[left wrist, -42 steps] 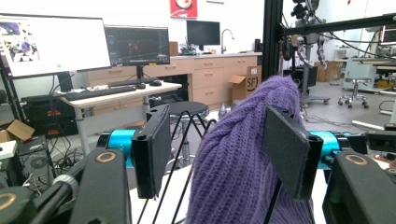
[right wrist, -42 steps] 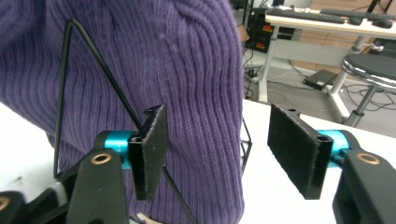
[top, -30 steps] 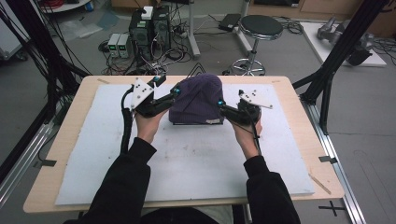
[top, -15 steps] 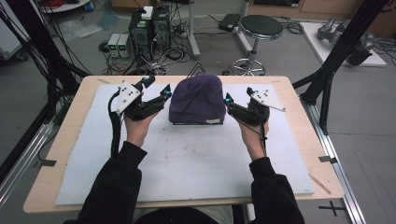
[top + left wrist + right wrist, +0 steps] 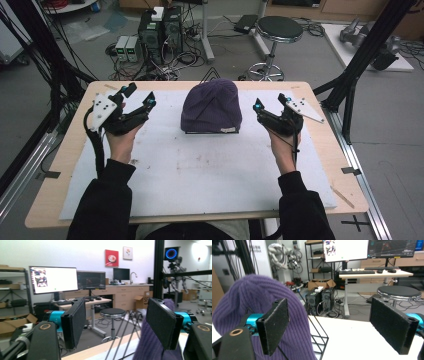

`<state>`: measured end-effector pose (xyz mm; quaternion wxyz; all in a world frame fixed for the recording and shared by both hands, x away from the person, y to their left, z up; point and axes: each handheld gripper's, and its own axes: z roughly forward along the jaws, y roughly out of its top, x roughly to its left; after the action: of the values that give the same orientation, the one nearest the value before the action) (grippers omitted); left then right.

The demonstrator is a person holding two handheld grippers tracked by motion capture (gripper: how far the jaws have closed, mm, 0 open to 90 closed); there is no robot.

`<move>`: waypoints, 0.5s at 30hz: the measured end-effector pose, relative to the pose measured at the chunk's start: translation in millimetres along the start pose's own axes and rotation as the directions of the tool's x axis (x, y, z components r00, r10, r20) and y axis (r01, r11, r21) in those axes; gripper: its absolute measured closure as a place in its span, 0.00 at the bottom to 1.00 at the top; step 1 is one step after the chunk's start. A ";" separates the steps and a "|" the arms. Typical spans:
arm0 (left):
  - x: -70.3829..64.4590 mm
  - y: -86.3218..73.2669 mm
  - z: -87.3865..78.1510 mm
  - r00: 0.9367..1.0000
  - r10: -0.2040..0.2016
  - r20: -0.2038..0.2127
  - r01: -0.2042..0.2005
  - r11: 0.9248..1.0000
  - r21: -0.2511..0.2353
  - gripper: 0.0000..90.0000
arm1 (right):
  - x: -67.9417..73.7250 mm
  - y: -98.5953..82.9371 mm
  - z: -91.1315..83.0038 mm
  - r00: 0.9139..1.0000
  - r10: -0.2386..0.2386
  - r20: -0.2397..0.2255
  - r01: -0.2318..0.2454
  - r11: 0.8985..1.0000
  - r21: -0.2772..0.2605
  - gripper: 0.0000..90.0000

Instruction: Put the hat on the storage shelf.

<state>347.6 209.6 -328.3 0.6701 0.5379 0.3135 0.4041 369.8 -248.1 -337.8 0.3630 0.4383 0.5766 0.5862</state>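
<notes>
Lab clutter rings my table point(image 5: 320, 95): computer towers point(image 5: 160, 27) and a stool point(image 5: 278, 30) beyond the far edge, black frame posts at both sides. On top I've got a white mat point(image 5: 200, 175) covering most of the wood, with bare strips left along every edge.

Left gripper point(image 5: 141, 95) is up near the far left corner, jaws spread wide with nothing between them; the left gripper view confirms it, pads point(image 5: 75, 322) well apart, monitors point(image 5: 53, 280) beyond. Right gripper point(image 5: 272, 100) sits toward the far right, jaws spread too, pads point(image 5: 274, 325) gaping over clear mat. Both stand well apart from the hat point(image 5: 211, 105), one on each side, so there's open mat around it and a big free stretch toward me.

Hat's a purple ribbed knit, domed, sitting at the far middle of the mat with a small pale tag at its near edge. It's pulled over a black wire stand point(image 5: 318, 340); I see the wire frame poking out in the right gripper view.

My right pad in the left gripper view cuts off part of the hat point(image 5: 152, 347). How the stand meets the mat under the knit, I can't make out.
</notes>
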 end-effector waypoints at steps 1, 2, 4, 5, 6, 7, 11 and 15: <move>2.8 0.9 -3.1 1.000 -0.001 -0.006 0.001 1.000 -0.003 0.36 | -2.6 1.3 -2.8 1.000 0.007 0.006 -0.007 1.000 -0.008 0.17; 5.6 1.9 -6.5 1.000 0.001 -0.012 -0.002 1.000 -0.003 0.36 | -3.8 1.9 -4.3 1.000 0.009 0.006 -0.009 1.000 -0.010 0.17; 10.0 3.5 -13.1 1.000 0.001 -0.026 -0.001 1.000 -0.009 0.36 | -5.3 2.6 -5.9 1.000 0.012 0.011 -0.011 1.000 -0.014 0.17; 11.5 3.9 -15.6 1.000 0.000 -0.031 0.000 1.000 -0.010 0.36 | -6.6 3.2 -7.6 1.000 0.015 0.013 -0.015 1.000 -0.016 0.17; 14.1 4.3 -19.6 0.999 -0.001 -0.035 0.001 1.000 -0.011 0.36 | -7.4 3.6 -9.1 1.000 0.017 0.014 -0.017 1.000 -0.014 0.17; 15.9 4.5 -22.7 0.999 -0.004 -0.035 0.003 1.000 -0.009 0.35 | -10.0 4.8 -12.8 1.000 0.009 0.024 -0.009 1.000 -0.020 0.17; 22.4 4.5 -38.5 0.998 0.007 -0.057 -0.007 1.000 -0.004 0.35 | -12.6 5.9 -19.8 1.000 -0.003 0.029 0.004 1.000 -0.013 0.16; 29.4 3.9 -53.2 0.997 0.001 -0.081 -0.002 1.000 -0.012 0.35 | -16.8 8.2 -29.6 0.999 -0.011 0.032 0.011 1.000 -0.023 0.16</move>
<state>315.3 260.6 -336.0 0.6597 0.5173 0.3378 0.4279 348.8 -275.0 -329.8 0.3802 0.4402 0.5665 0.5837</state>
